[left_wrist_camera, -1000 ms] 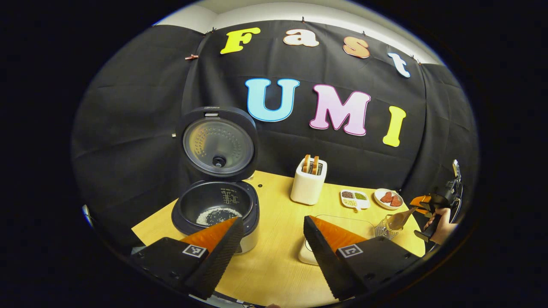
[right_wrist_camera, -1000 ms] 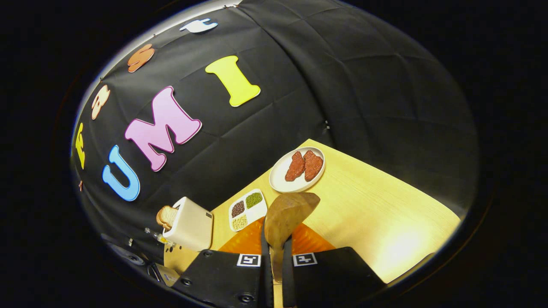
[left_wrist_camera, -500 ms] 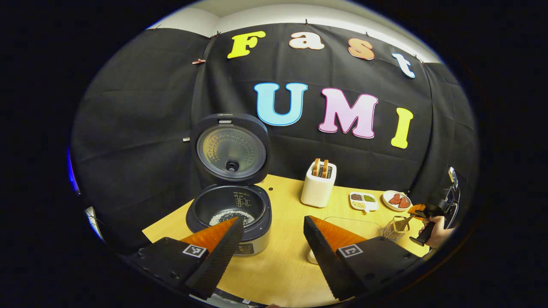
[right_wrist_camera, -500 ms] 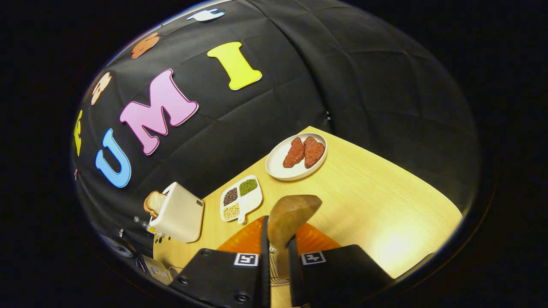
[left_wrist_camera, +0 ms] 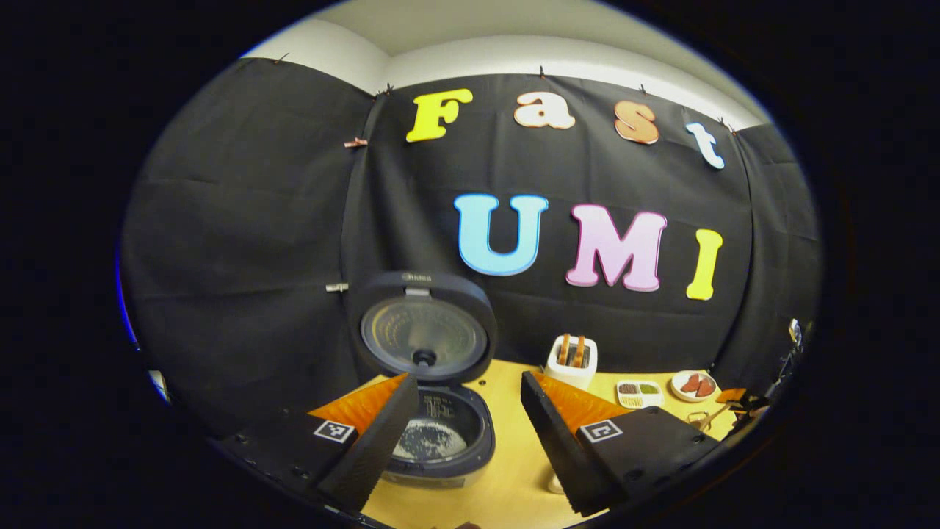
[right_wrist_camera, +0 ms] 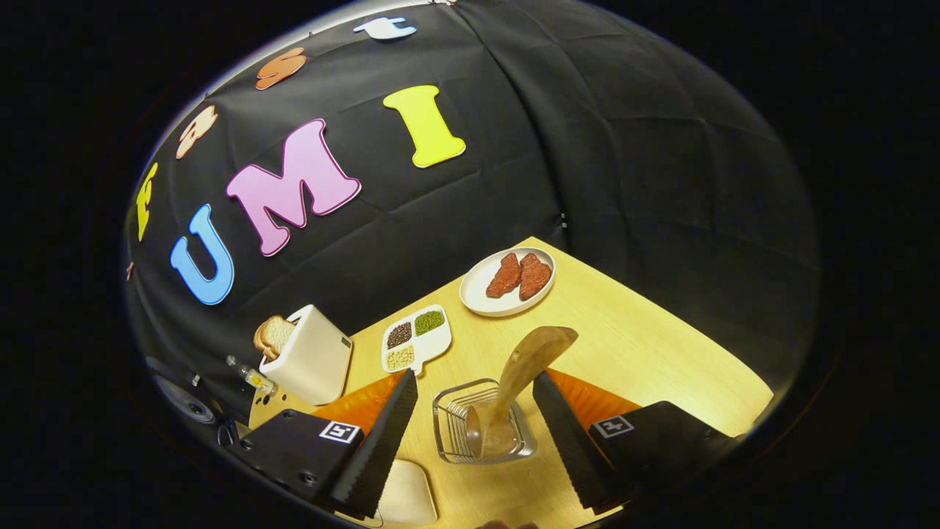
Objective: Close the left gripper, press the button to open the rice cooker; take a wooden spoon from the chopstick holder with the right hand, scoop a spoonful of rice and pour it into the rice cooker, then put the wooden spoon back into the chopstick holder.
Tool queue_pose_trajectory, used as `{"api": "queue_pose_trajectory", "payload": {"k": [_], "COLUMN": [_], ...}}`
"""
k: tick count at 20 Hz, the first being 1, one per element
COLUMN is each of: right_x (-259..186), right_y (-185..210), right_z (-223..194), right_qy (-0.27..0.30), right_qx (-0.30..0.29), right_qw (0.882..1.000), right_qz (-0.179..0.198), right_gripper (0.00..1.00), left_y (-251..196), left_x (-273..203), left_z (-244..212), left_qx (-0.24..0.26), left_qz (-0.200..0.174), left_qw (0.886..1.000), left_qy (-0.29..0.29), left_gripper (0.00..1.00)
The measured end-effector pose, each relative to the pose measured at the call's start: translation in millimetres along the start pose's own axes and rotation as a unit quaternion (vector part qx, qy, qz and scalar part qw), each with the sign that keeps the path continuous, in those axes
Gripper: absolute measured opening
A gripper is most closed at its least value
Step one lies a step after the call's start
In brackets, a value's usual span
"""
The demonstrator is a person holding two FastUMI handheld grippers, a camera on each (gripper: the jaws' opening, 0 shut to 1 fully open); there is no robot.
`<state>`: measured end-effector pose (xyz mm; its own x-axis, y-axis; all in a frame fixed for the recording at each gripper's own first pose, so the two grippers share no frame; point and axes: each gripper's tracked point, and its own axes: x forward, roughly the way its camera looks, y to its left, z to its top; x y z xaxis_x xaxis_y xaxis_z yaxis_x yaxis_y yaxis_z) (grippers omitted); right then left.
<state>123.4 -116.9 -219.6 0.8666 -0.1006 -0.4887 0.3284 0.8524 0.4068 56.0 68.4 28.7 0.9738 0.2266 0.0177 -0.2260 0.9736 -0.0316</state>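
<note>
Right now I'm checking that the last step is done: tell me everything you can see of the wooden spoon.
The wooden spoon is plain light-brown wood with a broad, rounded bowl. It stands in the wire chopstick holder, handle end down, leaning so its bowl tips up and away toward the plate side. Only the holder touches it. The right tool is open, its fingers either side of the holder and clear of the spoon.

- rice cooker: dark grey, white rice inside
- toaster: cream
- wooden spoon: light brown
- table: pale yellow woodgrain
- plate: white
</note>
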Motion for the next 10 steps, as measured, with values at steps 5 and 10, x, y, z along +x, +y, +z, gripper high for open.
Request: {"api": "queue_pose_trajectory", "payload": {"k": [5, 10], "right_x": [-42.2, -82.6], "right_y": [-5.0, 10.4], "right_z": [0.7, -21.9], "right_qy": [-0.013, -0.01], "right_qx": [-0.017, -0.058], "right_qw": [1.0, 0.998], "right_qz": [-0.017, -0.018], "right_gripper": [0.98, 0.99], "left_y": [27.7, 40.0], "left_x": [34.1, 72.0], "left_z": [35.5, 61.5], "left_qx": [0.052, 0.063], "left_qz": [0.009, -0.008], "left_qw": [0.997, 0.993], "left_qy": [-0.054, -0.102], "left_gripper": [0.95, 0.95]}}
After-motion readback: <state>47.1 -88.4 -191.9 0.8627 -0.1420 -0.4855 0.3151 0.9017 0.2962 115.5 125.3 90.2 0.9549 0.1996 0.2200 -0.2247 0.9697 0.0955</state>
